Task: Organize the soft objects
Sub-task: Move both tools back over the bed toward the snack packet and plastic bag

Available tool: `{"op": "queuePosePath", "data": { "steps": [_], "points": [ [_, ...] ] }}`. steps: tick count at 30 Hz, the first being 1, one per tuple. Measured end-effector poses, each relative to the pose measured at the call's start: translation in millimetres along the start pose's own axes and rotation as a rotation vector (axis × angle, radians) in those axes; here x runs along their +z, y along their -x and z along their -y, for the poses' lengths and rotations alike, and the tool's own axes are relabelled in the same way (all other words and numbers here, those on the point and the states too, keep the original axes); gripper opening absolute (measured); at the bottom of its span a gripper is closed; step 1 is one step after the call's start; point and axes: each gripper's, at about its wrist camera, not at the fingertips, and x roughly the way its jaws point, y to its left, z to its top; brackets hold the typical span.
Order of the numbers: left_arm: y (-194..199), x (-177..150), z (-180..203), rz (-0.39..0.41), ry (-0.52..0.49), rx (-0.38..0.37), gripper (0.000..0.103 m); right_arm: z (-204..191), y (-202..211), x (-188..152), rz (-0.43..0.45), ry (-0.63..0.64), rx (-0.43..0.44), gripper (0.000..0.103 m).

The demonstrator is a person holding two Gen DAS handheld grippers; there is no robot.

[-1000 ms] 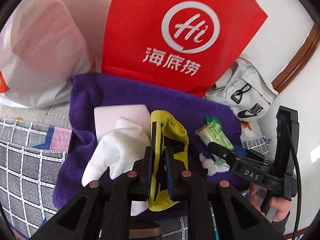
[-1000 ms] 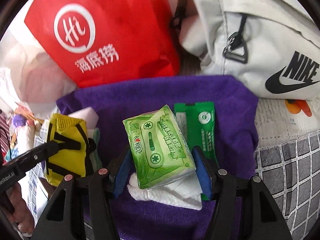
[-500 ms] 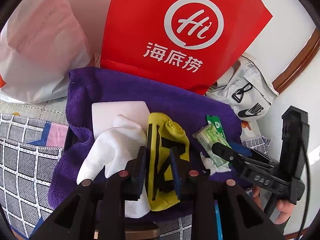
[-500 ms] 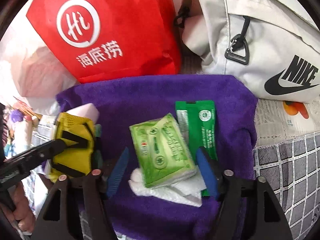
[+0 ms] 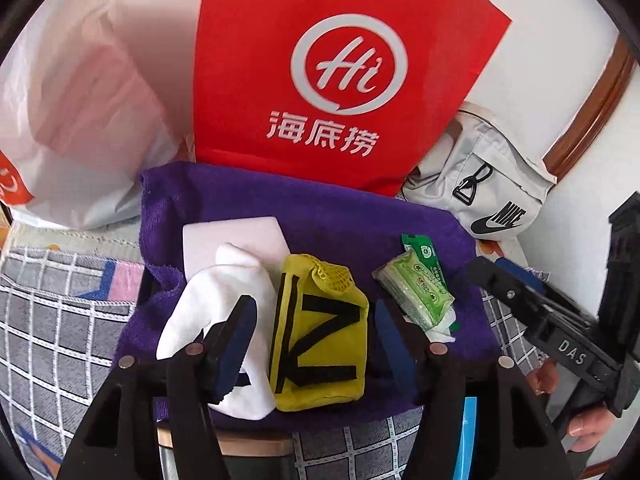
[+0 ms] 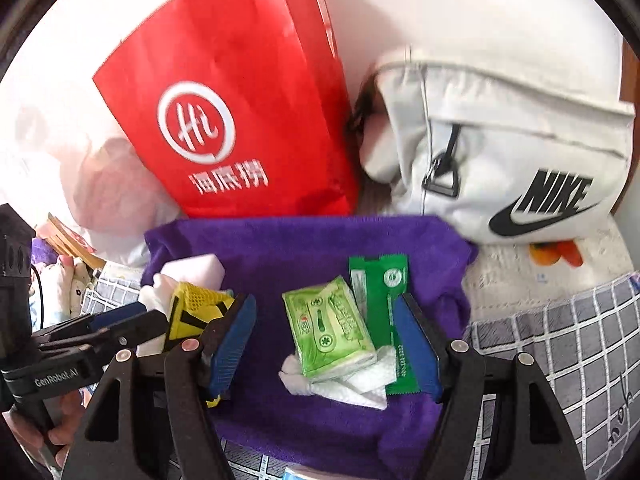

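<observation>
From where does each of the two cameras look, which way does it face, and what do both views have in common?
Left wrist: sits behind the left gripper, faces down at the yellow pouch; jaws opening, pouch between them; a hand shows.
Right wrist: sits behind the right gripper, faces down at the green tissue pack; jaws open.
Shared: purple towel, red bag, white bag.

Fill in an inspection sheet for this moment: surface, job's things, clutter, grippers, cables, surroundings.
Surface: purple towel lining a container, on a checked cloth.
Job's things: yellow pouch, white cloth, white block, green tissue pack, green sachet, all on the towel.
Clutter: nothing seen.
Grippers: left gripper opening, fingers flanking the pouch, not pressing; right gripper open around the tissue pack.
Cables: black cable on the left gripper.
Surroundings: red paper bag, white plastic bag, grey Nike bag.
</observation>
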Motion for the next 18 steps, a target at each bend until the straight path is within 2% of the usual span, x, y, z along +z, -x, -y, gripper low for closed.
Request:
{"op": "queuePosePath", "data": {
  "steps": [4, 7, 10, 12, 14, 18],
  "points": [
    [10, 0, 9, 0.005, -0.023, 0.058, 0.060, -1, 12, 3, 0.036, 0.002, -0.037, 0.071],
    [24, -9, 14, 0.020, -0.046, 0.105, 0.060, 1, 20, -1, 0.020, -0.034, 0.015, 0.071],
    [38, -27, 14, 0.021, -0.046, 0.095, 0.060, 1, 34, -12, 0.013, -0.031, 0.021, 0.071],
    [50, -39, 13, 0.031, -0.045, 0.081, 0.060, -4, 41, -23, 0.005, 0.005, -0.032, 0.071],
    [68, -53, 12, 0.078, -0.049, 0.097, 0.060, -8, 52, -35, 0.006, 0.032, -0.071, 0.071],
    [100, -73, 9, 0.140, -0.035, 0.094, 0.060, -16, 79, -66, -0.024, 0.032, -0.044, 0.071]
  ]
}}
